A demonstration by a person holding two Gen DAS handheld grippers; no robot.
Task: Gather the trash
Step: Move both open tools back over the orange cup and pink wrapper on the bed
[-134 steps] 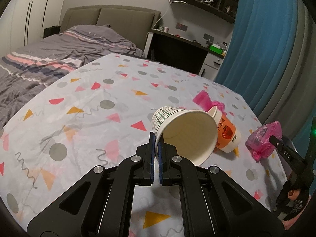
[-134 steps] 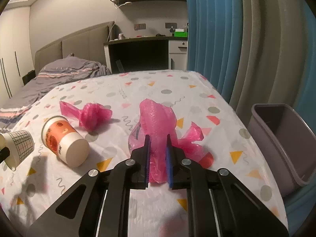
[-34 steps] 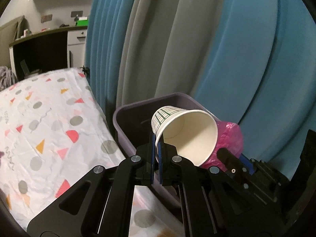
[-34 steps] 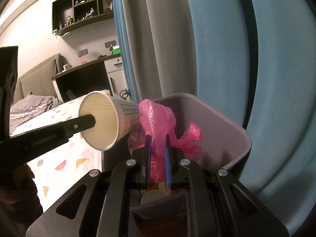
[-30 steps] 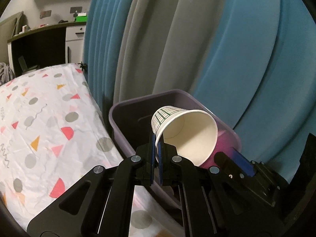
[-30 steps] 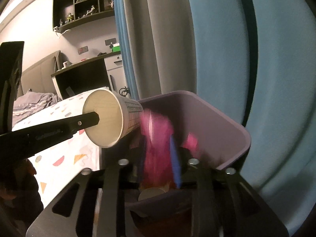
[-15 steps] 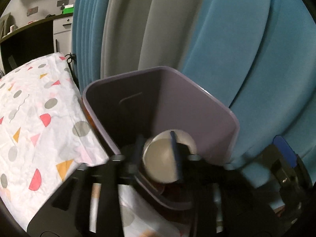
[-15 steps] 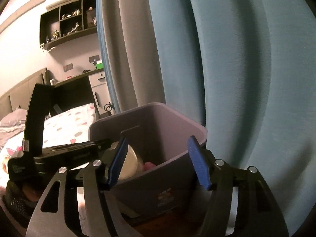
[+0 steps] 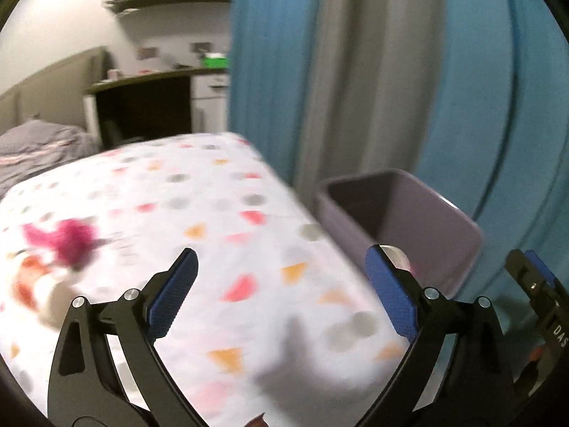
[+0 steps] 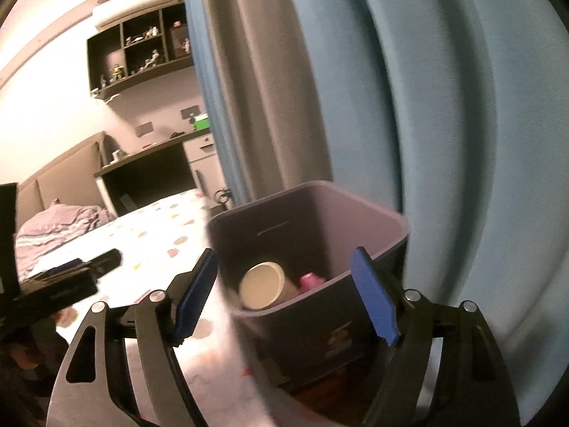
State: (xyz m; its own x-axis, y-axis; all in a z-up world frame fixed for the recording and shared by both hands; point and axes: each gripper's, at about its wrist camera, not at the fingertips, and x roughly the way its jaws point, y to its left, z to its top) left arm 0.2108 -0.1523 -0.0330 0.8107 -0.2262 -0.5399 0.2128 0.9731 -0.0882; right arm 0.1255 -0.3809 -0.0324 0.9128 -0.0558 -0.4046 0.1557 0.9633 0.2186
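Observation:
A purple trash bin (image 10: 359, 199) stands beside the table, against the curtain. Inside it lie the white paper cup (image 10: 262, 285) and the pink plastic bag (image 10: 310, 281). My right gripper (image 10: 284, 291) is open and empty, just in front of the bin. My left gripper (image 9: 281, 291) is open and empty over the table's right part, with the bin (image 9: 444, 227) to its right. A second pink bag (image 9: 67, 236) and an orange-and-white cup (image 9: 33, 291) lie blurred on the table at the left.
The table wears a white cloth (image 9: 199, 213) with coloured dots and triangles. Blue and grey curtains (image 9: 373, 71) hang behind the bin. A bed (image 9: 39, 149), a dark desk (image 9: 142, 106) and wall shelves (image 10: 142, 49) are at the back.
Both grippers opened and dropped the paper cup and pink bag into the bin. The left gripper then swung left toward the table. The right gripper drew back a little.

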